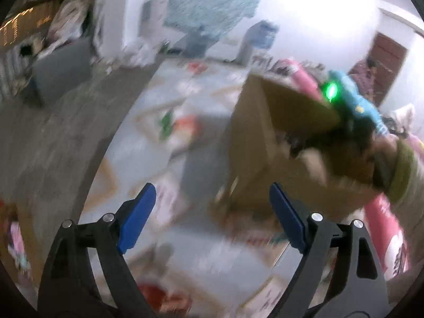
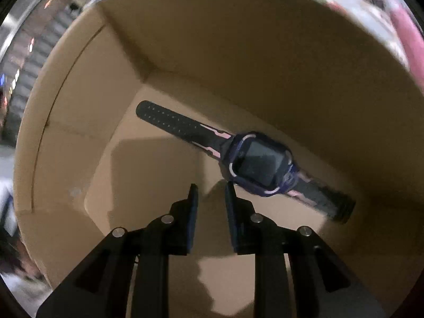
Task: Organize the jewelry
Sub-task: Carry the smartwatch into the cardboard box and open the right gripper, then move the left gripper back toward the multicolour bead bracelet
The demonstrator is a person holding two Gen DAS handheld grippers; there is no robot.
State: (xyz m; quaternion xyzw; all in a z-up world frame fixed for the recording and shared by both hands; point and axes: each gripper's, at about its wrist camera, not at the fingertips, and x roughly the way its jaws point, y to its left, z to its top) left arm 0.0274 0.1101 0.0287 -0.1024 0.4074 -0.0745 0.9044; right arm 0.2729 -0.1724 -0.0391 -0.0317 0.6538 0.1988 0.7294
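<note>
Only the right view looks inside the cardboard box (image 2: 185, 61), where a purple watch (image 2: 261, 163) lies flat. The right hand-held gripper (image 2: 211, 188) hangs just above it, fingers slightly apart and empty. The left hand-held gripper (image 1: 212, 198) gapes wide outside the box; no writing is legible.

Left view faces the cardboard box (image 1: 265, 143) from outside; right view peers closely inside it.

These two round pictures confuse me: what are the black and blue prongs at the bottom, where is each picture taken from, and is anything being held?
No robot here: a person holds a two-finger gripper in each hand, each with a wide-angle camera looking along its fingers. The blurred picture is from the left gripper, open and empty, above a patterned floor mat. It shows a cardboard box with the other tool reaching in. The sharper picture is from the right gripper, inside that box. A purple and pink smartwatch lies flat on the box bottom, just past the fingertips. The jaws stand slightly apart with nothing between them.
</note>
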